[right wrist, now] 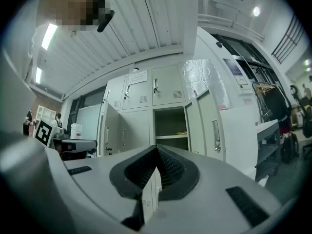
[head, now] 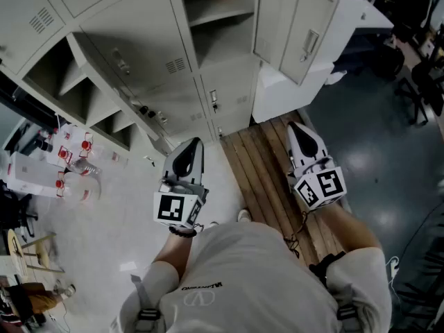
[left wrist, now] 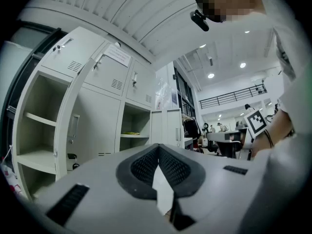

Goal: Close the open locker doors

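The grey lockers (head: 166, 82) stand ahead of me, seen from steeply above. One door (head: 305, 30) with a handle hangs open at the right, beside an open compartment (head: 215, 12) with a shelf. Another door (head: 132, 47) stands open further left, next to more open compartments (head: 69, 82). My left gripper (head: 189, 159) and right gripper (head: 303, 139) are held low in front of the lockers, both shut and empty, well short of any door. The right gripper view faces the open compartment (right wrist: 169, 123) between its right-hand open door (right wrist: 212, 130) and the other open door (right wrist: 109, 130). The left gripper (left wrist: 158, 155) and right gripper (right wrist: 156, 157) show their jaws pressed together.
A wooden slatted platform (head: 270, 179) lies under my right side. A white cabinet block (head: 277, 96) stands by the right open door. Office chairs (head: 423, 82) are at the far right. Boxes and clutter (head: 62, 165) sit on the floor at the left.
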Demonstrator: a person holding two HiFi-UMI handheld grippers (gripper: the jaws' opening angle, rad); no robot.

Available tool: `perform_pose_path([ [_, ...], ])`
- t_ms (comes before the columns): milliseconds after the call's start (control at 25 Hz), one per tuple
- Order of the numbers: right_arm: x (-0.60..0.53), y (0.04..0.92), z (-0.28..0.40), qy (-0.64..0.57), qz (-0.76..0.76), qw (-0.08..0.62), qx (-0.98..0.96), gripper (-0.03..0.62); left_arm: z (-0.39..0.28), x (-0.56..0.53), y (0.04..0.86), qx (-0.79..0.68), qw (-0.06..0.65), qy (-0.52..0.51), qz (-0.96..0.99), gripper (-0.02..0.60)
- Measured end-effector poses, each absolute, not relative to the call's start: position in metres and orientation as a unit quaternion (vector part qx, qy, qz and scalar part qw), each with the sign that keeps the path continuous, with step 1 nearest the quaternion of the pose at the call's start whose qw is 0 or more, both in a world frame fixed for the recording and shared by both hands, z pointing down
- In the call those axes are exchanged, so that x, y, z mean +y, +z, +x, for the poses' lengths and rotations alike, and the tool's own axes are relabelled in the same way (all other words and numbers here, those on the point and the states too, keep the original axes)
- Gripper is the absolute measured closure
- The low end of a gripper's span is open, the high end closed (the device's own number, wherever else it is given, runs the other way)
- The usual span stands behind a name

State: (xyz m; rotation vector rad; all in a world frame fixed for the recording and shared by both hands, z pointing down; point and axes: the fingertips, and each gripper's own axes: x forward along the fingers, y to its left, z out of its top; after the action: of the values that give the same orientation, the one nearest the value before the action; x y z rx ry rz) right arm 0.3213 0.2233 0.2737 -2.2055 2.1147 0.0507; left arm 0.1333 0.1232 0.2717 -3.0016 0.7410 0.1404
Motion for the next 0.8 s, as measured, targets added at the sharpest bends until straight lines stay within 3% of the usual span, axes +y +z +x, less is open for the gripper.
perform_pose_path([
  [800,0.23,0.286,0.402,-0.001,-0.745,0.062,0.665,0.583,0.268,0.15,0.288,0.138,0.018,0.033,-0.99,0.577],
])
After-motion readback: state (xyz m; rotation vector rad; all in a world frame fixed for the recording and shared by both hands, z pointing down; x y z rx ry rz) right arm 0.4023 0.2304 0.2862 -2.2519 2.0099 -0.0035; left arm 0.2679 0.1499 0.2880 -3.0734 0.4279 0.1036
